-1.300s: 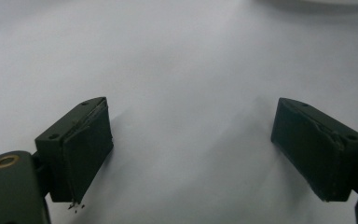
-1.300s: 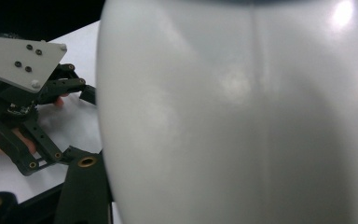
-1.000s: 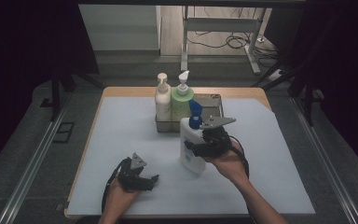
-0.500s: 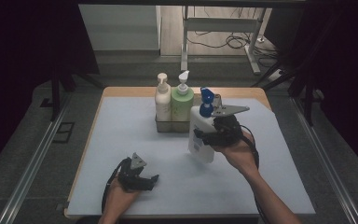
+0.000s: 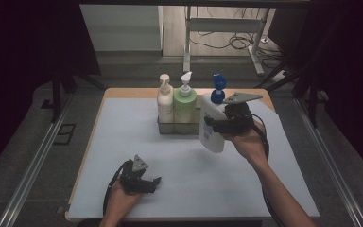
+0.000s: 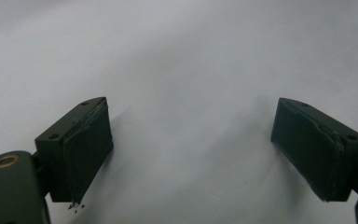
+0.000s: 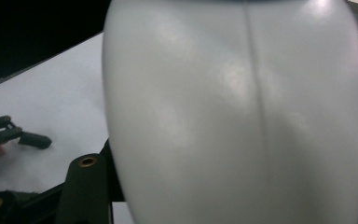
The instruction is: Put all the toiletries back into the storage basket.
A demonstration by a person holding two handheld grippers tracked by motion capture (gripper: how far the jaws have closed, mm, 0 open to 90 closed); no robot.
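Step in hand: carrying the white pump bottle w/ blue pump top (image 5: 211, 124) toward the grey caddy (image 5: 177, 126) near the table's far edge. The right gripper (image 5: 216, 125) has its jaws clamped on the bottle's body, lifted clear of the white table mat (image 5: 123, 142), bottle roughly upright w/ a slight tilt. It hangs just right of the caddy, beside the green pump bottle (image 5: 184, 103); the cream pump bottle (image 5: 164, 99) stands left of that one, both seated in the caddy. In the right gripper view the white bottle's body (image 7: 237, 112) sits hard against the camera, so the grip itself is hidden there, but it looks firm.

Left gripper (image 5: 147, 182) rests on the mat near the table's front-left corner, well apart from the bottles. Jaws wide open, nothing between them; bare mat (image 6: 186, 70) btwn the pads.

Next move, my guess: shift the bottle left & away over the caddy's free right-hand slot, get it plumb, lower w/o bumping the green bottle's pump, then release. Can't tell from here how much room that slot leaves.
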